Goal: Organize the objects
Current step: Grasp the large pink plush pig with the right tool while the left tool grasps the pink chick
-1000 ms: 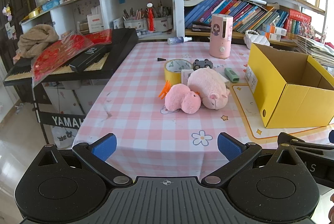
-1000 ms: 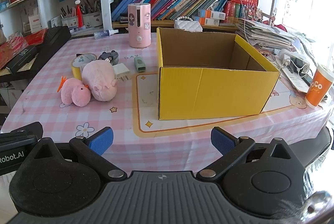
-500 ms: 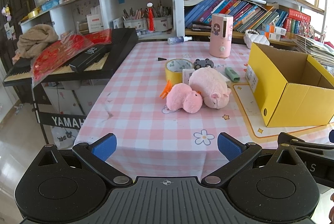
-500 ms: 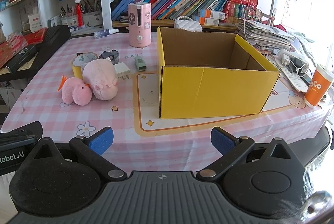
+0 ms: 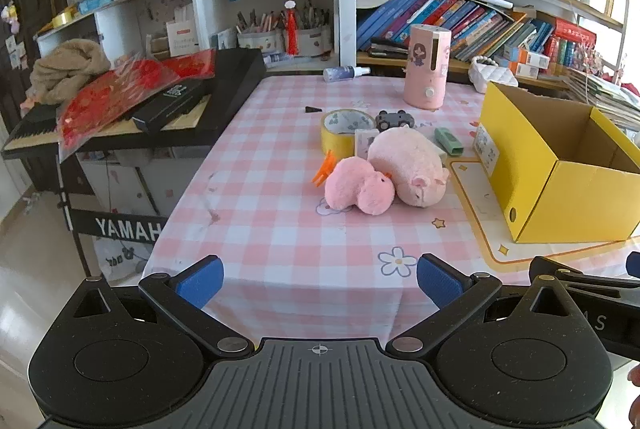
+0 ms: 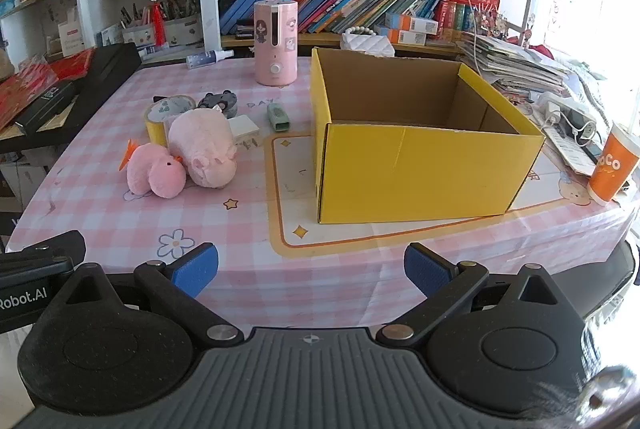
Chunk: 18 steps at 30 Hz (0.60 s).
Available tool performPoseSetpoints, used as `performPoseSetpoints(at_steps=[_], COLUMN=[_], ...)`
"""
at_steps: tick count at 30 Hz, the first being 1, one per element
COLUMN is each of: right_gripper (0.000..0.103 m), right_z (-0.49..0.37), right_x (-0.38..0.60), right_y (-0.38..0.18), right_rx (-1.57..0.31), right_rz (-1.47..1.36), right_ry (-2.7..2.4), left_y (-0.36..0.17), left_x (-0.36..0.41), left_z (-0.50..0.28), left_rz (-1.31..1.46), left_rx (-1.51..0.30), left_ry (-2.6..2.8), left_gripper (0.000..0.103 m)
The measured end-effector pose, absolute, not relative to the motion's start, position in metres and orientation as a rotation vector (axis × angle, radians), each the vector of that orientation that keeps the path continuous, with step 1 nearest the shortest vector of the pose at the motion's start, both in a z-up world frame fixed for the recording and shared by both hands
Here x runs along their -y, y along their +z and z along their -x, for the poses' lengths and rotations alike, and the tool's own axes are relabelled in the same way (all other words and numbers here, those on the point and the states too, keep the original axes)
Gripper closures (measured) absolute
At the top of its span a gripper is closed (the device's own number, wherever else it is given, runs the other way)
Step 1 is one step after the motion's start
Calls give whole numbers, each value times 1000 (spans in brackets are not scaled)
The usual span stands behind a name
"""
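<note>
Both sets of jaws we hold spread wide w/ nothing between them: left gripper and right gripper hover just off the near edge of the counter, blue pads well apart. On the pink-check cloth we see the small pink plush lying on its side, touching the bigger pink plush pig at its right. Just behind them sits a yellow tape roll, w/ a white charger beside it & a dark toy car a bit further back. A green stapler-like item lies between the plushes and the yellow box, which stands open-topped on the right side of the counter; what we see of its inside is bare cardboard. A pink dispenser stands upright near the back edge, and an orange cup is at the far right, apart from the box
</note>
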State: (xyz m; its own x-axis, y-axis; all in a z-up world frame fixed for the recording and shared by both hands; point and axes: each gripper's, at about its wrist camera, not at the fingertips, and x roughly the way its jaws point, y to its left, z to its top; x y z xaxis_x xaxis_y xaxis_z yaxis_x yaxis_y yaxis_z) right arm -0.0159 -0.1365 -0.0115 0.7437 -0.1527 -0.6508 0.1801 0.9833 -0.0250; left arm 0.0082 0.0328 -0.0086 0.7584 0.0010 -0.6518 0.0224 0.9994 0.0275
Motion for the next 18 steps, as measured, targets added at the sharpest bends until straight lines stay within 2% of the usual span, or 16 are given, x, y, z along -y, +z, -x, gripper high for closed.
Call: performPoseSetpoints(at_steps=[10,18], right_gripper=[3,12], right_z=[2,-18], right_x=[128,123], right_y=[-21,-21], right_rx=[-743,-720], right_rz=[-29,-40], right_ry=[-142,-59], left_y=[-20,-22], left_x=[-45,-57], left_z=[-15,-32], left_rz=[-5,-9], left_rx=[-752,-747], left_ry=[14,50], left_gripper=[0,0])
